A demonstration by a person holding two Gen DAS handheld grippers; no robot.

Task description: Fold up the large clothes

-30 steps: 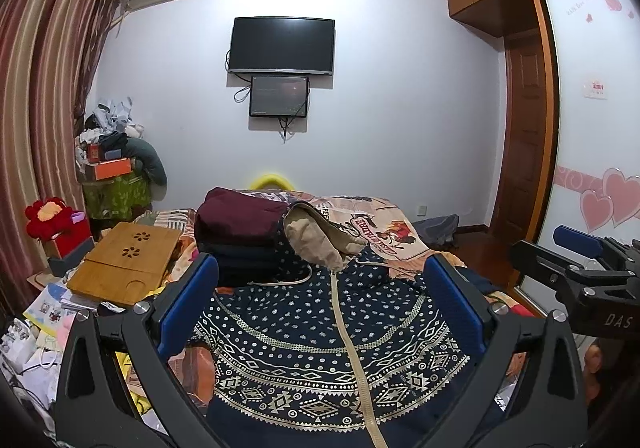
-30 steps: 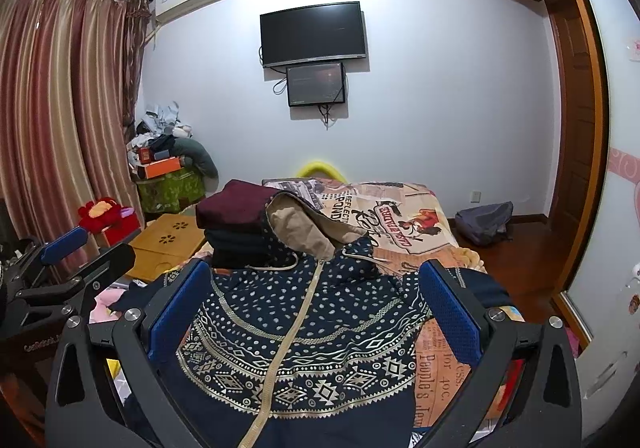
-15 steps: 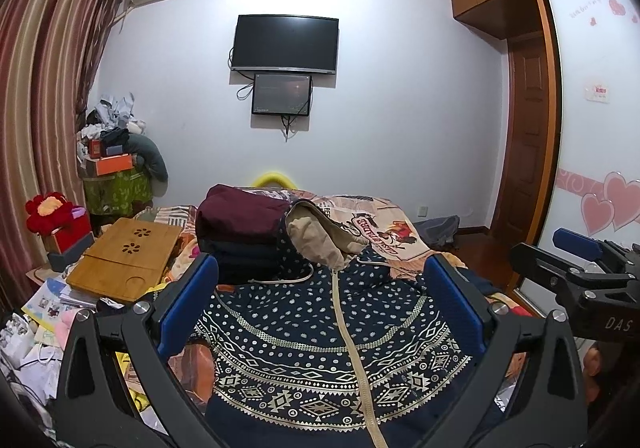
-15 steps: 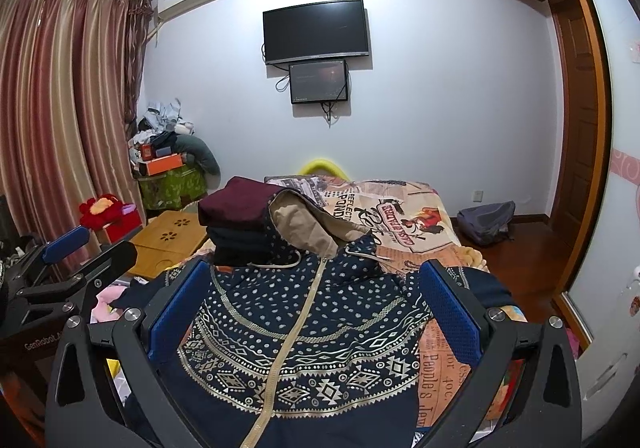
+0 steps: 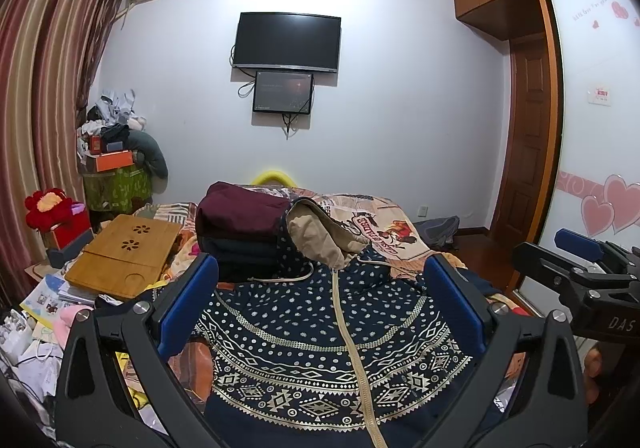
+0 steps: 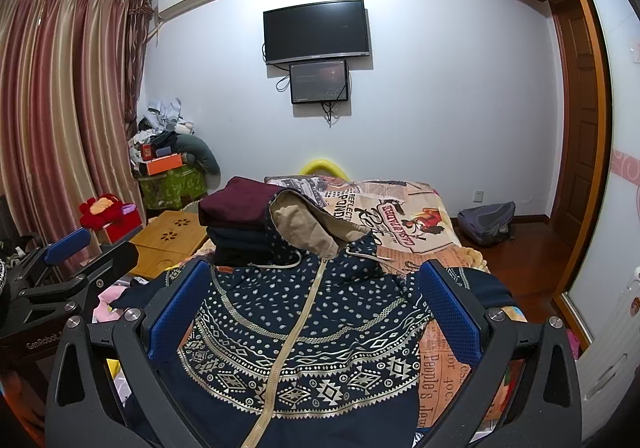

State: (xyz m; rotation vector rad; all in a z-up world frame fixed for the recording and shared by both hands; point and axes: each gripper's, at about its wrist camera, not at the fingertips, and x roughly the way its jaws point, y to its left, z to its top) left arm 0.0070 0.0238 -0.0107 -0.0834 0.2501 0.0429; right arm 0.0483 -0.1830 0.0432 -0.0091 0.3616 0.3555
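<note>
From my left wrist, the pale back wall carries a dark television (image 5: 287,41) with a small screen under it, and striped curtains (image 5: 44,96) close off the left edge. The bed (image 5: 376,216) runs toward that wall, its printed cover bare on the far right half. The navy patterned hoodie (image 5: 312,328) lies spread front-up on the near end, zipper running down to me, tan-lined hood (image 5: 320,236) lying against a stack of folded clothes (image 5: 240,224) at its far left. My left claw (image 5: 320,300) hangs above the hoodie's chest, jaws spread wide, gripping nothing. A wooden lap tray (image 5: 124,256) crowds the bed's left edge (papers and clutter below it).

From my right wrist, the same wall, and a wooden door (image 6: 576,120) at the right with open floor before it, a grey backpack (image 6: 486,222) near the skirting. My right claw (image 6: 308,308) is likewise wide open and holding nothing, over the hoodie (image 6: 320,328), whose right sleeve reaches the bed's right edge. The left claw (image 6: 68,268) shows at the far left.
</note>
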